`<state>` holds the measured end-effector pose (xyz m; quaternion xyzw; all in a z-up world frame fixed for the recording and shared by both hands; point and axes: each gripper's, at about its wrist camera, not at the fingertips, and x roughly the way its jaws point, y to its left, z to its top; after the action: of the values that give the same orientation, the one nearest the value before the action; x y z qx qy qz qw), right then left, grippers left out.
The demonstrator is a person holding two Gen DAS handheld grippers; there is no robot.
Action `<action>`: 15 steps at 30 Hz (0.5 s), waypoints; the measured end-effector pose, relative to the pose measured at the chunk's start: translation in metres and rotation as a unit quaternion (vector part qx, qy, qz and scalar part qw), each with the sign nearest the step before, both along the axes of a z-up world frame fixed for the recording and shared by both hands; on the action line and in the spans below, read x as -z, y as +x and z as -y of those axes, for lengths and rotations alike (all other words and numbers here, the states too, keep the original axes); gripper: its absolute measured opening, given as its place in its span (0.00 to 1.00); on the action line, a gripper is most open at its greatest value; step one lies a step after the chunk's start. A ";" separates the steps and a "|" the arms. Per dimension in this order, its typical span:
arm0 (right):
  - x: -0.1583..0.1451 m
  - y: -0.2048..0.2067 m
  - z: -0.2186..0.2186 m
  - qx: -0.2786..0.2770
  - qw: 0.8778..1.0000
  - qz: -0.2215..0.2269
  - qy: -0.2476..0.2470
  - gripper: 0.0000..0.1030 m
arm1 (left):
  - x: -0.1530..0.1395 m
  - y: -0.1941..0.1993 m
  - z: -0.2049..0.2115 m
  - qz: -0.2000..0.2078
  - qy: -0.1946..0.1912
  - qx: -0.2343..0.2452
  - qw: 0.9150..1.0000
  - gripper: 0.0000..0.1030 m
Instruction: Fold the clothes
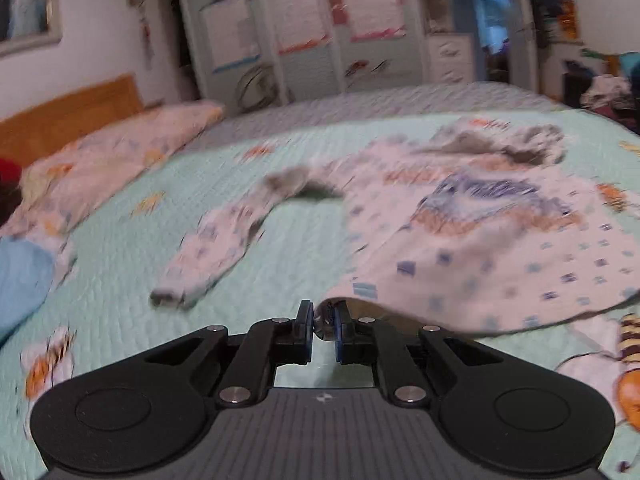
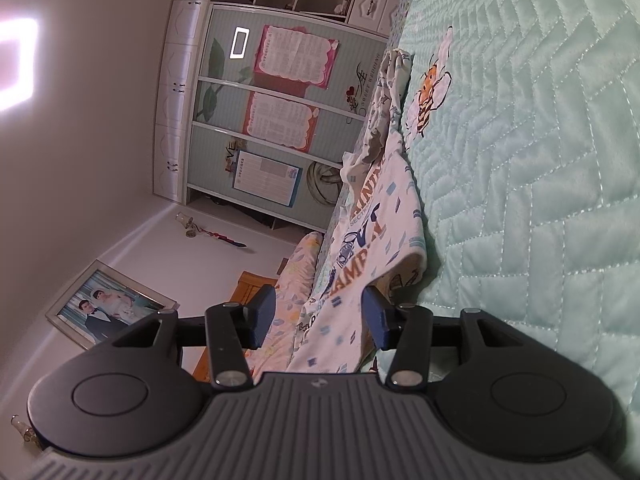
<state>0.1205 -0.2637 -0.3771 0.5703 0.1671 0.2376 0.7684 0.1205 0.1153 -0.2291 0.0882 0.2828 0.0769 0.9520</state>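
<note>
Left gripper (image 1: 322,322) pinches the hem — white patterned sweatshirt (image 1: 480,240); right gripper (image 2: 320,316) half-open.

Right gripper (image 2: 318,316) fingers apart, shirt (image 2: 360,248) between — quilt (image 2: 520,160)

Both grippers share one build: the left gripper (image 1: 322,330) and right gripper (image 2: 318,312) have black linkage arms, silver pivot pins, blue pads, round black discs and a ribbed grey housing.
</note>
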 end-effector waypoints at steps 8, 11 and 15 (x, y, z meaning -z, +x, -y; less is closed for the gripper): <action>-0.024 -0.001 -0.006 -0.015 0.996 -0.050 -0.070 0.52 | -0.063 0.008 0.024 0.053 0.022 0.049 0.997 0.10; -0.074 -0.017 -0.038 -0.021 0.955 -0.042 -0.294 0.86 | -0.085 0.009 0.033 0.058 0.029 0.072 0.995 0.10; -0.112 -0.043 -0.091 0.013 0.850 0.035 -0.526 0.88 | -0.104 0.011 0.044 0.058 0.033 0.086 0.994 0.09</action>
<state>0.0776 -0.1730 -0.2655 0.0745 0.2327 0.1239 0.9617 0.1315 0.0711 -0.1256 0.1394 0.2163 0.0096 0.9663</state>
